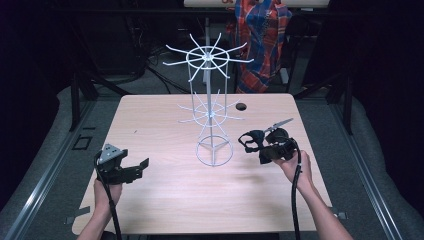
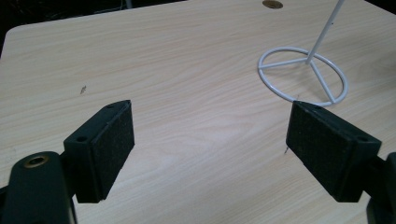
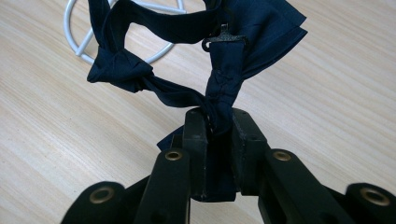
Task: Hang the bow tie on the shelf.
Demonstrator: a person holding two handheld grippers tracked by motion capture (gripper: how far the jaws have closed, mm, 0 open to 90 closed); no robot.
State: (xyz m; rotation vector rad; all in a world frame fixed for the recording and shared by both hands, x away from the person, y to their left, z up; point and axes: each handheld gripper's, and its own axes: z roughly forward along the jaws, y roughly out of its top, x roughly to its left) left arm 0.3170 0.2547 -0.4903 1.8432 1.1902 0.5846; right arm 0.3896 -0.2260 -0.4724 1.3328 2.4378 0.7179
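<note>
Right gripper [image 3: 218,122] is clamped tight on a navy bow tie [image 3: 187,56] beside the white wire rack [image 1: 212,100]; left gripper [image 2: 210,140] gapes wide, holding nothing.

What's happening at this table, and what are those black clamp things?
A person holds a two-jaw gripper in each hand. The right gripper is clamped on a dark navy bow tie, held above the wooden table beside the base of a white wire display rack. The left gripper sits open over bare tabletop, holding nothing. Nothing hangs on the rack's arms.
</note>
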